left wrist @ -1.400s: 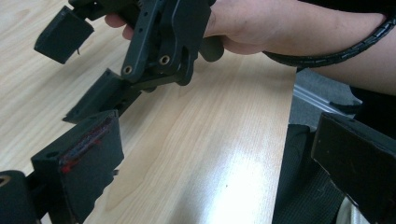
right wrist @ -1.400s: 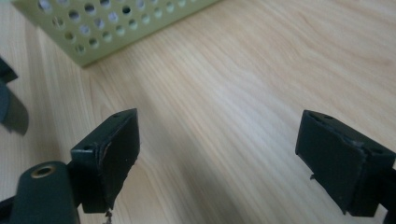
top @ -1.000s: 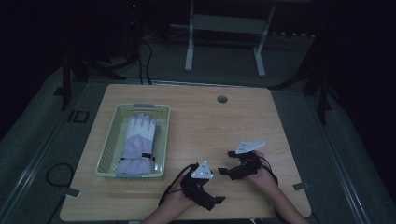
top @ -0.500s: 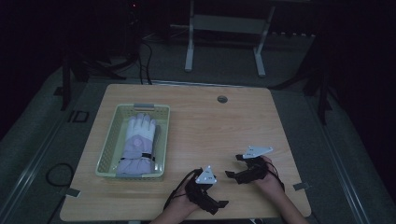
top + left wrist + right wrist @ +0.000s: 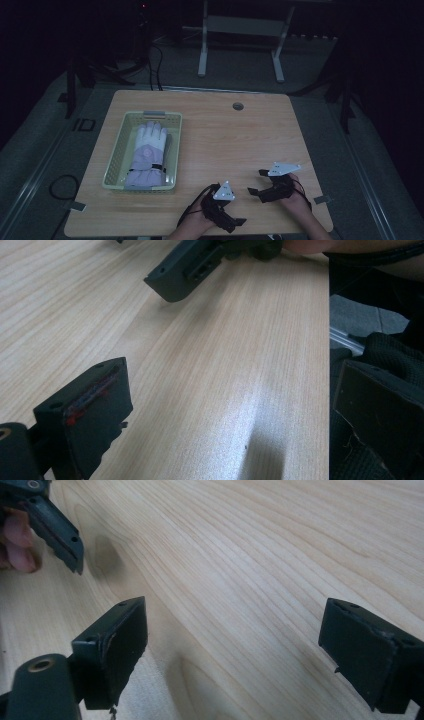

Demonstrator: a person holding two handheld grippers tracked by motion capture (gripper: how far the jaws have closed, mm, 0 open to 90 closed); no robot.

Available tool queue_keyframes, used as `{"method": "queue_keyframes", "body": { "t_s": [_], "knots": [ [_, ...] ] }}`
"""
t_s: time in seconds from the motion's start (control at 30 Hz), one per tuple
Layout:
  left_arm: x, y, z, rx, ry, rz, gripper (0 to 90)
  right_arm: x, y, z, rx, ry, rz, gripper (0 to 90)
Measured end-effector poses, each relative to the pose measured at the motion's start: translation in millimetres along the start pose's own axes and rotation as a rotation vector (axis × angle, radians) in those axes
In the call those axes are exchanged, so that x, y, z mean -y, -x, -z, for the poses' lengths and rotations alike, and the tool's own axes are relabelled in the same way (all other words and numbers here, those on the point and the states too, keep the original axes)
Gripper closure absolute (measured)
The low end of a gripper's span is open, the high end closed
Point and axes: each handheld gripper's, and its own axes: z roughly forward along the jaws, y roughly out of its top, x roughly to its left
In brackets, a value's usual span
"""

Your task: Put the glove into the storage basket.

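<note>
Each tool was black, with two blocky jaws; a grey three-cornered plate sat atop the left tool (image 5: 231,223) and the right tool (image 5: 258,182); black cables trailed behind.

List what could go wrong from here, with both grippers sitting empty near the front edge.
1. The left gripper sits close to the table's front edge; in the left gripper view one of its fingers seems to be past that edge, so a low sweep might clip it.
2. The right gripper is close beside it, both open; their trailing cables could tangle.
3. The glove lies in the basket across the table, so a long reach might nudge the light basket.
</note>
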Motion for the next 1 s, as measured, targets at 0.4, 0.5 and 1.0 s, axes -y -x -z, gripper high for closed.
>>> {"method": "queue_keyframes", "body": {
  "t_s": [0.4,0.5,1.0],
  "knots": [
    [3.9,1.4,1.2,-0.019,0.008,-0.019,2.4,7.8,-7.7,5.2,0.014,0.049,0.033,12.3],
    [4.0,1.0,1.6,-0.020,0.011,-0.016,2.4,7.8,-7.3,5.2,0.014,0.048,0.029,12.3],
    [6.4,-0.1,1.5,-0.026,0.011,-0.010,2.4,7.5,-2.6,5.3,0.051,0.042,0.011,13.5]
  ]
}}
